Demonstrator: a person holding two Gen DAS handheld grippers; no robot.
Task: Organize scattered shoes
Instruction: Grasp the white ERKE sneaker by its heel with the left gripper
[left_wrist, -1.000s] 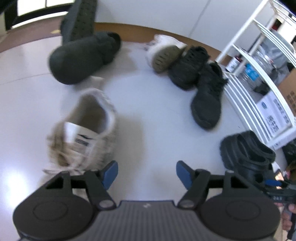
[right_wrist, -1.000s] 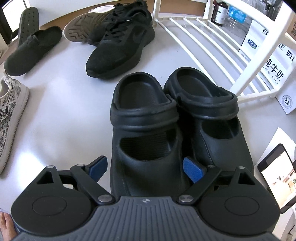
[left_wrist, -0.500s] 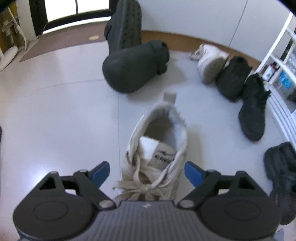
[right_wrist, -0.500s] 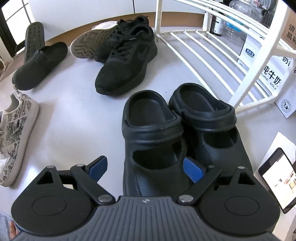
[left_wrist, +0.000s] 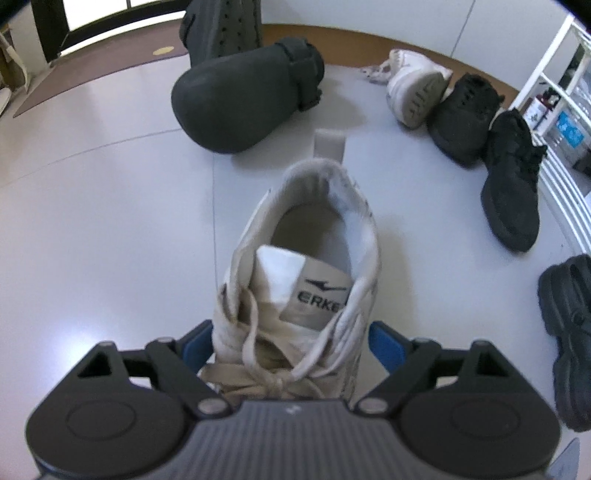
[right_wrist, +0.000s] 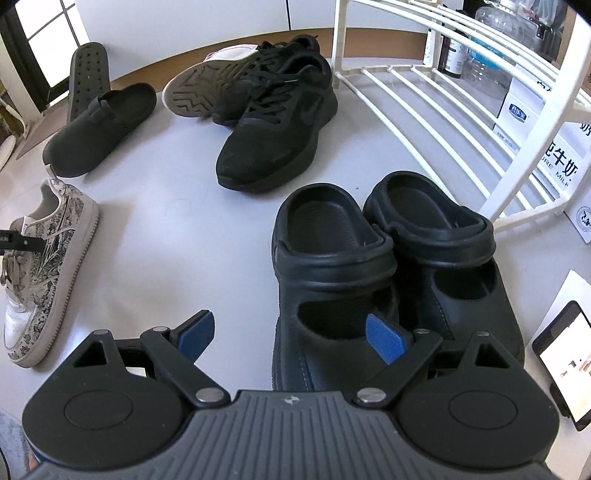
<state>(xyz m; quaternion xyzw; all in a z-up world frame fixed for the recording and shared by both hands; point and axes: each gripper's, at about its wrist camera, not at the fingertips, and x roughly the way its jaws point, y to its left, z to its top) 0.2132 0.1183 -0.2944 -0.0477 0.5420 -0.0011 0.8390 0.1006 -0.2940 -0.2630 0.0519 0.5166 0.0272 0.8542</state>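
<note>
**Beige sneaker between the left jaws**

Beige canvas fills the left gripper (left_wrist: 291, 345): we find the patterned sneaker (left_wrist: 306, 266) lying between its wide jaws, blue pads flanking the laced midfoot, not visibly clamped. Its long axis runs straight ahead, heel farthest away. The right gripper (right_wrist: 291, 334) stands wide and empty, its right-hand pad over the near clog of the black clog pair (right_wrist: 384, 266); the left is nearer the sneaker.
</note>
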